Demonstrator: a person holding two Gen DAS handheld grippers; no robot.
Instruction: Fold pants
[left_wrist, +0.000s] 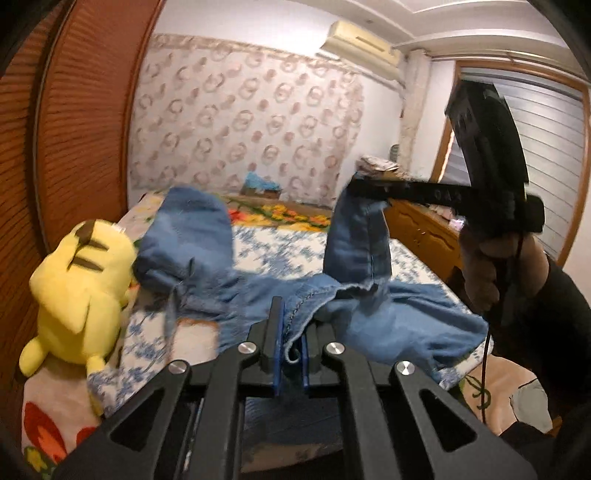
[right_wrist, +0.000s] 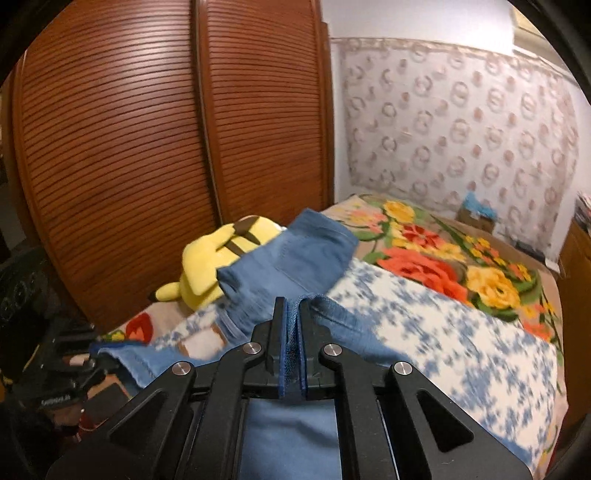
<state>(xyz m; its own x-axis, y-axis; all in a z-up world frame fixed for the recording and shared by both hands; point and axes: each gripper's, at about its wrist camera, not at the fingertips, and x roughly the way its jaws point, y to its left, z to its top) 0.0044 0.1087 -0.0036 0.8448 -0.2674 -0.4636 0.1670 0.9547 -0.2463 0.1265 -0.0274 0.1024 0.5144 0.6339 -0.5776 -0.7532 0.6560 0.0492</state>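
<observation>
Pinching the frayed edge of the faded blue denim pants, the left gripper has its blue-padded jaws pressed together on the cloth at the lower middle of its own view, likely so that the edge can be carried over as one side of a fold. The right gripper does the same in its view: its pads are closed on a seam of the denim at lower centre, with more blue cloth hanging beneath it.

Seen from the left wrist, the right gripper sits at the right of centre, a column of denim draped straight down from its tip, so the pants are partly lifted off the blue-and-white flowered bedcover. A bare hand in a dark sleeve grips its handle at the right edge, the tool reaching leftward across the frame.

One pant leg rises at the upper left of centre, just beside a yellow plush toy with brown stripes lying by the slatted wooden wardrobe door. Both tools tilt gently downward toward the bed.
</observation>
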